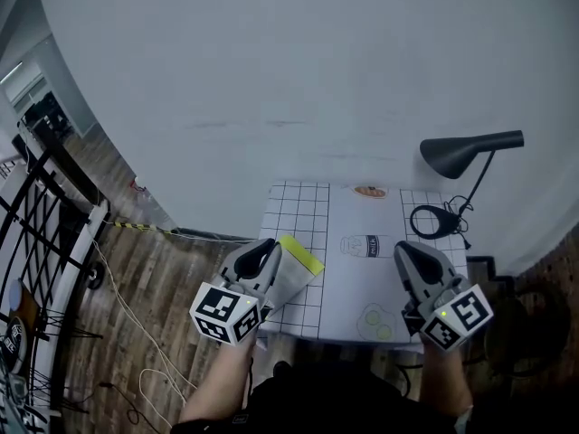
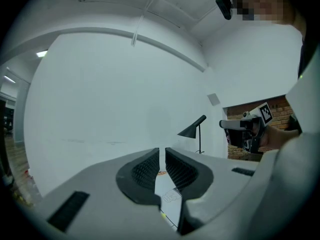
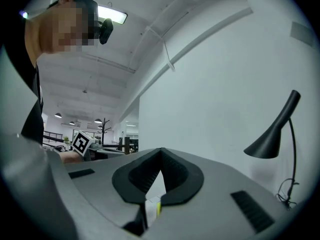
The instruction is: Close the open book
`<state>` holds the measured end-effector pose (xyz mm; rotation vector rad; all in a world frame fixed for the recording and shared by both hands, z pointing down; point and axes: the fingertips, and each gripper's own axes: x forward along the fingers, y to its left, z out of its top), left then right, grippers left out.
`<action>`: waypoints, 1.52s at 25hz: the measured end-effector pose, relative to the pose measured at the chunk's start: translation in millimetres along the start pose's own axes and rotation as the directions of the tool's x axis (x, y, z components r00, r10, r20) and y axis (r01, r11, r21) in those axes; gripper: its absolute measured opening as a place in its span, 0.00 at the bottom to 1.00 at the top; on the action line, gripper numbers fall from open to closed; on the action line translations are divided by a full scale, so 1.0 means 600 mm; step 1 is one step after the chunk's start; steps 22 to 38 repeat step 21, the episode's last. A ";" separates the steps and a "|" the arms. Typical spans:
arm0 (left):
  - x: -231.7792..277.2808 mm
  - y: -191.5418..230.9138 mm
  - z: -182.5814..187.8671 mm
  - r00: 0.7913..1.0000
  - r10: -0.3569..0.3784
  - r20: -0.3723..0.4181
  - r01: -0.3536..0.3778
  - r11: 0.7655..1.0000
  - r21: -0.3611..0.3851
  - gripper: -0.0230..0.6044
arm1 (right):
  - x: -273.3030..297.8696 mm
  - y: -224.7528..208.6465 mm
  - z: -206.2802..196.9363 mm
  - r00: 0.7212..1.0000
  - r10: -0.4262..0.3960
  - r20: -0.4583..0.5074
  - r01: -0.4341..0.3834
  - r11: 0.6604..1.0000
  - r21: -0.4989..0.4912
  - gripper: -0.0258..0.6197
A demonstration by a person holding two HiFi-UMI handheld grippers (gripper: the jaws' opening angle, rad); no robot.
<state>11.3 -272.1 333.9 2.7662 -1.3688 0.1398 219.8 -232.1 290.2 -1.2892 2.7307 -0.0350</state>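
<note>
White wall [image 1: 298, 80] fills most of what's behind the small table [image 1: 298, 208], and a wood floor [image 1: 136, 306] runs off on the side away from the black desk lamp [image 1: 466, 152]. That lamp stands at one back corner of the table, its shade leaning inward, with a coil of black cable [image 1: 434, 220] right at its foot. The tabletop is covered by a white sheet with a grid and little drawings, one of them a milk bottle [image 1: 366, 245] a short way from the lamp toward the person.

The book [image 1: 297, 269] sits at the far side of the table from the lamp, near the front edge. It shows a white face and a yellow-green edge, and it looks tilted rather than lying flat. I can't tell whether it's fully shut.

The left gripper [image 1: 258, 259] is just beside the book, on the side away from the lamp. Its own view shows the jaws nearly together with a thin slit between the ribbed pads [image 2: 145, 169] and nothing caught in it. The right gripper [image 1: 412, 259] is held up on the lamp's side of the table, well apart from the book. Its fingertips are closed against each other and empty.
</note>
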 end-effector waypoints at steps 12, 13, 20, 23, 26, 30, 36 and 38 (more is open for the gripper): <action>-0.034 0.041 -0.043 0.999 0.035 -0.035 -0.037 0.998 -0.045 0.11 | -0.021 0.004 -0.074 0.995 -0.045 -0.092 0.053 0.995 0.079 0.04; -0.036 0.042 -0.044 0.999 0.034 -0.036 -0.036 0.998 -0.046 0.11 | -0.021 0.006 -0.075 0.995 -0.045 -0.093 0.053 0.995 0.080 0.04; -0.050 0.043 -0.050 0.999 0.026 -0.037 -0.028 0.999 -0.045 0.11 | -0.008 0.029 -0.082 0.994 -0.028 -0.106 0.036 0.996 0.077 0.04; -0.053 0.044 -0.051 0.999 0.025 -0.037 -0.027 0.999 -0.046 0.11 | -0.006 0.032 -0.084 0.994 -0.025 -0.108 0.034 0.996 0.077 0.04; -0.053 0.044 -0.051 0.999 0.025 -0.037 -0.027 0.999 -0.046 0.11 | -0.006 0.032 -0.084 0.994 -0.025 -0.108 0.034 0.996 0.077 0.04; -0.053 0.044 -0.051 0.999 0.025 -0.037 -0.027 0.999 -0.046 0.11 | -0.006 0.032 -0.084 0.994 -0.025 -0.108 0.034 0.996 0.077 0.04; -0.053 0.044 -0.051 0.999 0.025 -0.037 -0.027 0.999 -0.046 0.11 | -0.006 0.032 -0.084 0.994 -0.025 -0.108 0.034 0.996 0.077 0.04; -0.053 0.044 -0.051 0.999 0.025 -0.037 -0.027 0.999 -0.046 0.11 | -0.006 0.032 -0.084 0.994 -0.025 -0.108 0.034 0.996 0.077 0.04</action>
